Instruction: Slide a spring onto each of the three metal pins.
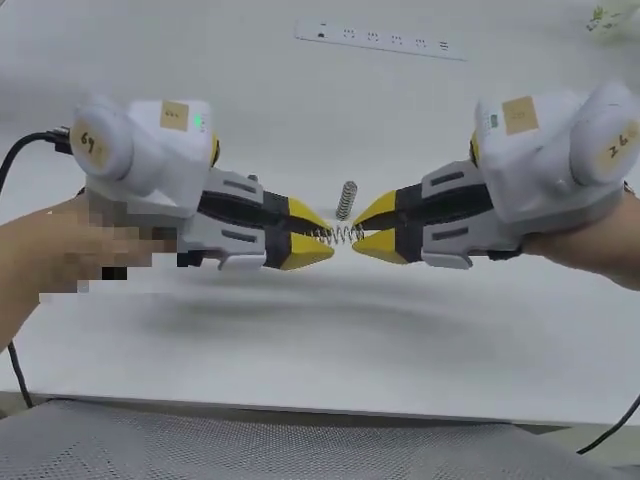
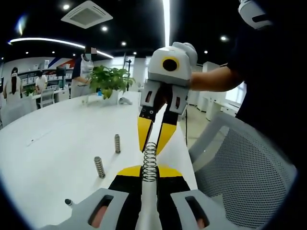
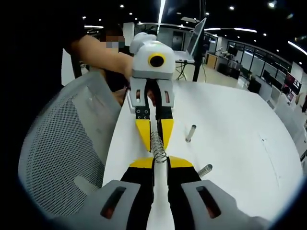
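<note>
A metal spring (image 1: 343, 235) hangs level in the air between my two grippers, above the white table (image 1: 330, 330). My left gripper (image 1: 330, 238) is shut on its left end and my right gripper (image 1: 356, 238) is shut on its right end, yellow tips nearly meeting. In the left gripper view the spring (image 2: 150, 160) rises out of the jaws toward the other gripper. Just behind the grippers, a spring on a pin (image 1: 346, 200) stands upright. The right gripper view shows a bare pin (image 3: 191, 132) and a sprung pin (image 3: 205, 169). I cannot tell whether a pin sits inside the held spring.
A white power strip (image 1: 380, 40) lies at the far edge of the table. A grey mesh chair (image 1: 250, 445) is at the near edge. A potted plant (image 2: 110, 79) and people are far off across the table.
</note>
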A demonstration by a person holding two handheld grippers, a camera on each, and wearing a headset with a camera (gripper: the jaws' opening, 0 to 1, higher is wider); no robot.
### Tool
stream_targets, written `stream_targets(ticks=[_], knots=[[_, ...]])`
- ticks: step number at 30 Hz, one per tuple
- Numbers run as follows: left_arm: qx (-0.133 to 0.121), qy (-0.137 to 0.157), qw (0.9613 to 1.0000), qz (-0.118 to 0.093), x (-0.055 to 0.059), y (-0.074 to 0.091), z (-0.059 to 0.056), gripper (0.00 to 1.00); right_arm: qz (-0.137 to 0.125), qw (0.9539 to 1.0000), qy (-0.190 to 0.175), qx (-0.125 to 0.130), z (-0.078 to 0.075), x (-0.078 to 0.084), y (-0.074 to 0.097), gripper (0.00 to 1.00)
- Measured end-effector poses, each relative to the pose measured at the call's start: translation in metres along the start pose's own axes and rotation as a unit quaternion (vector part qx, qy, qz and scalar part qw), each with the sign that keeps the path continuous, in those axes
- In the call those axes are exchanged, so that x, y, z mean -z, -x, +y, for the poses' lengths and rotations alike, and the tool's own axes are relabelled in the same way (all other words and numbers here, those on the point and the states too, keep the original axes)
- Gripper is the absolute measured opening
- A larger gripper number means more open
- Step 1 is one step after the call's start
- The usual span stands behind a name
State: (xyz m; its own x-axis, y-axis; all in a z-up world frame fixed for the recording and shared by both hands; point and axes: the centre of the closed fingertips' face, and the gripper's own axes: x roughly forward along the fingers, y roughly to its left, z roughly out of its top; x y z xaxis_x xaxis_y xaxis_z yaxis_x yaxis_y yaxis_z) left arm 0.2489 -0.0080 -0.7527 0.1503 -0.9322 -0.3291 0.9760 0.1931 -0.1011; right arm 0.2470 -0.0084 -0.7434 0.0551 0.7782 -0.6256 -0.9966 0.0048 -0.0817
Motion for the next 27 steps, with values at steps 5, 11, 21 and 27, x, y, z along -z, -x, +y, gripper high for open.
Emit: stream_targets(ticks=[5,11,21,27], knots=[[-0.002,-0.003,0.9999,0.01,0.004,-0.002,0.0,0.02,-0.01,0.9998,0.018,-0.002,0.003,-0.016,0.001,0.07],[-0.001,-0.008,0.9998,0.016,0.007,-0.003,-0.001,0.02,-0.02,0.9992,0.033,-0.007,0.008,-0.029,-0.004,0.07],[0.001,-0.01,0.9998,0.016,0.007,-0.004,-0.004,0.02,-0.03,0.9987,0.041,-0.01,0.009,-0.037,-0.01,0.06],[0.002,-0.011,0.9999,0.013,0.005,-0.006,-0.006,0.02,-0.031,0.9987,0.04,-0.012,0.009,-0.04,-0.013,0.06]])
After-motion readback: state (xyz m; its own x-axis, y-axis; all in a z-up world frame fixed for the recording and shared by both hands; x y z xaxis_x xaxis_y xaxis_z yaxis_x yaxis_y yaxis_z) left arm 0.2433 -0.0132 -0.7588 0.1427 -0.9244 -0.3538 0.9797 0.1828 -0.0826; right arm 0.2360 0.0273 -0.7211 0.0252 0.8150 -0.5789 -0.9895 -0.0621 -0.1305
